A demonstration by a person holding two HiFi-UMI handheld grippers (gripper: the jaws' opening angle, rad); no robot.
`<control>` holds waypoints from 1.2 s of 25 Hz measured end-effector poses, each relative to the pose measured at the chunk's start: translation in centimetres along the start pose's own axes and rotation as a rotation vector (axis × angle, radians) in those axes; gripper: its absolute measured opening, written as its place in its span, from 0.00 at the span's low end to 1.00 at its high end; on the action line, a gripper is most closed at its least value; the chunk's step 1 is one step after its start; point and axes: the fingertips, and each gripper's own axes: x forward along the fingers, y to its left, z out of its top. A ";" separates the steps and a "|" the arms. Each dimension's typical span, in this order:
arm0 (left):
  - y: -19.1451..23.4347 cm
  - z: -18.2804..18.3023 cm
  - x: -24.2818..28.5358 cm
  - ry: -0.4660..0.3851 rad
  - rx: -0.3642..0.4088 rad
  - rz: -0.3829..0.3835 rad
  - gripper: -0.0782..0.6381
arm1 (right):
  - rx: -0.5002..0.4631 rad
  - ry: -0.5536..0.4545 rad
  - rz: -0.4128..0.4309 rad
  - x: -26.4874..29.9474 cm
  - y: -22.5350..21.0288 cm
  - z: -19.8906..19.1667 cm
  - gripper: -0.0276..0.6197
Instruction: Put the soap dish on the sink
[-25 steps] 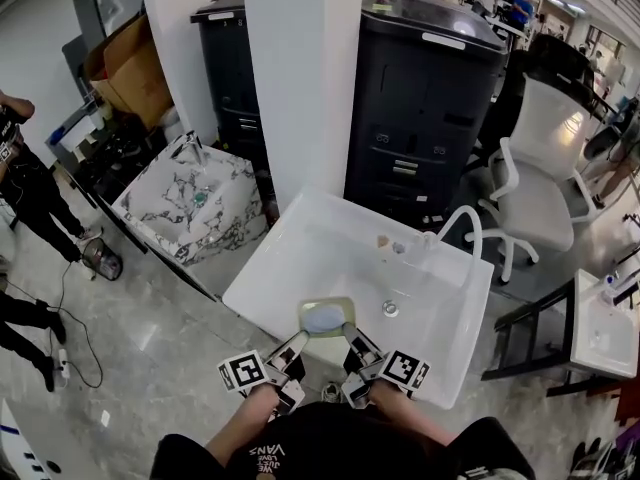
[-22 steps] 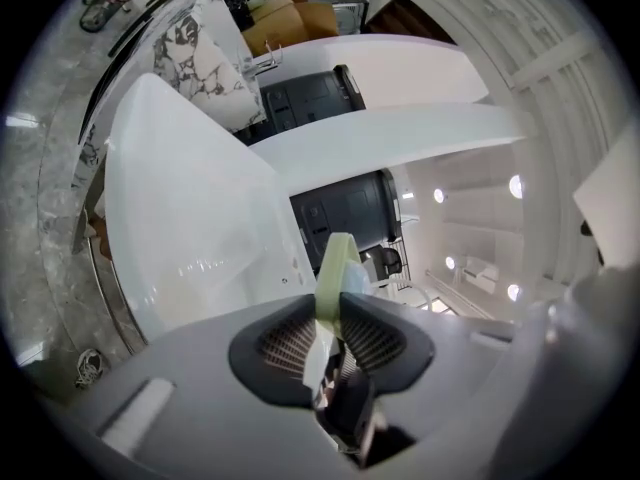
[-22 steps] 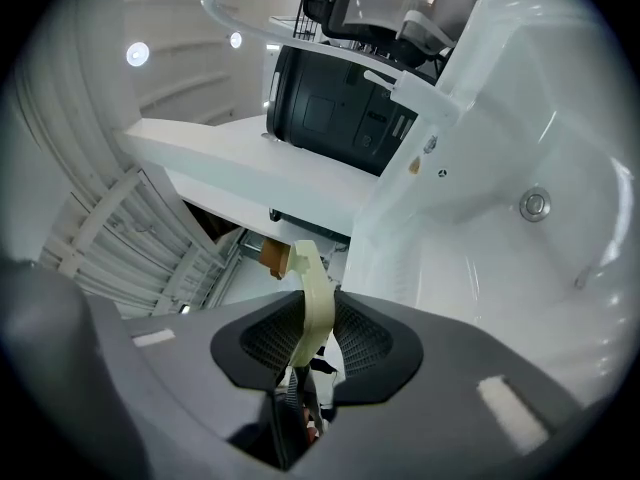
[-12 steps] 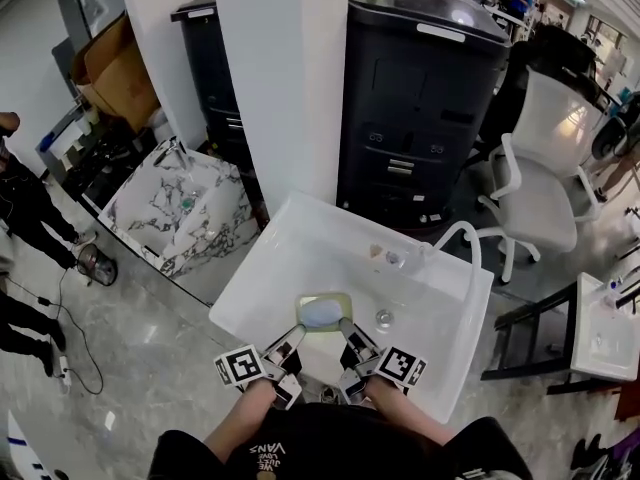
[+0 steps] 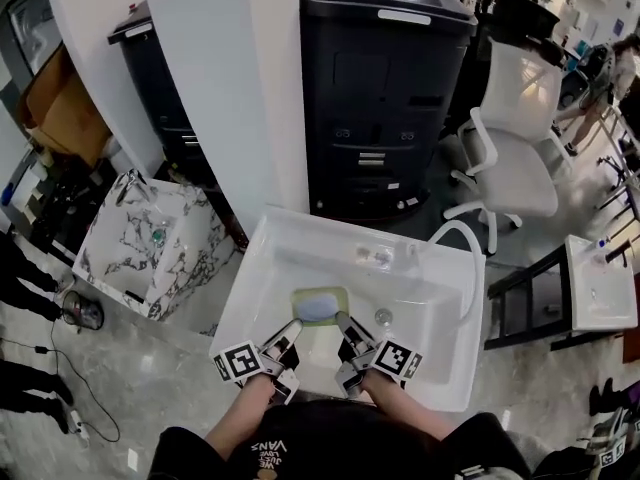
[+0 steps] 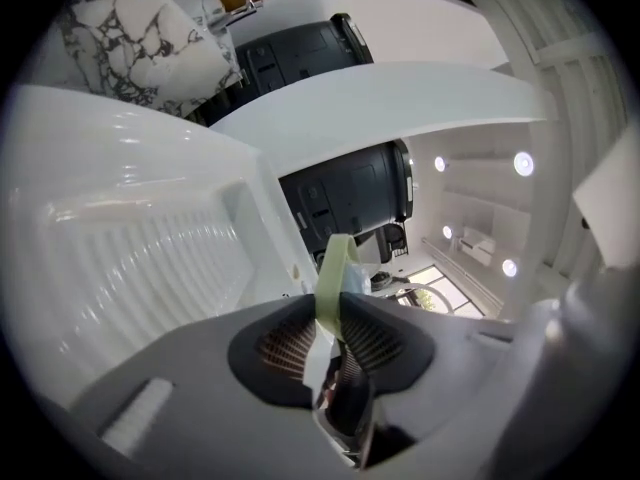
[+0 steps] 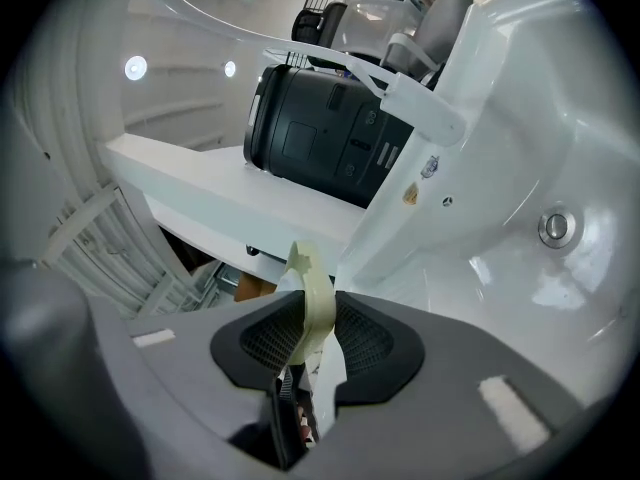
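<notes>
Both grippers are on the job, side by side at the near edge of the white sink (image 5: 445, 303).

Left gripper (image 5: 291, 328): its fingers are clamped on the near-left rim of the soap dish (image 5: 320, 305). In the left gripper view the pale green edge stands pinched between the two ribbed pads.

Right gripper (image 5: 344, 323): its fingers are closed on the near-right rim of the same dish. In the right gripper view the thin green lip is squeezed between the pads in the same way.

Soap dish: pale green and roughly rectangular, with a bluish bar of soap (image 5: 318, 308) lying in it. It is held level between the two grippers, over the sink's basin on the near-left side — I cannot tell whether its underside touches the basin floor.

Sink: the drain (image 5: 383, 316) lies just right of the dish. A white curved faucet (image 5: 457, 236) rises at the far-right corner.

Surroundings: a marble-patterned sink (image 5: 140, 258) sits on the floor to the left. A black cabinet (image 5: 385, 98) stands behind the white sink, beside a white pillar (image 5: 235, 98). A white office chair (image 5: 510, 148) stands to the right of the cabinet.
</notes>
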 end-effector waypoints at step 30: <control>7.5 10.5 9.3 0.205 0.005 -0.001 0.29 | 0.047 -0.241 -0.159 10.9 -5.7 3.1 0.18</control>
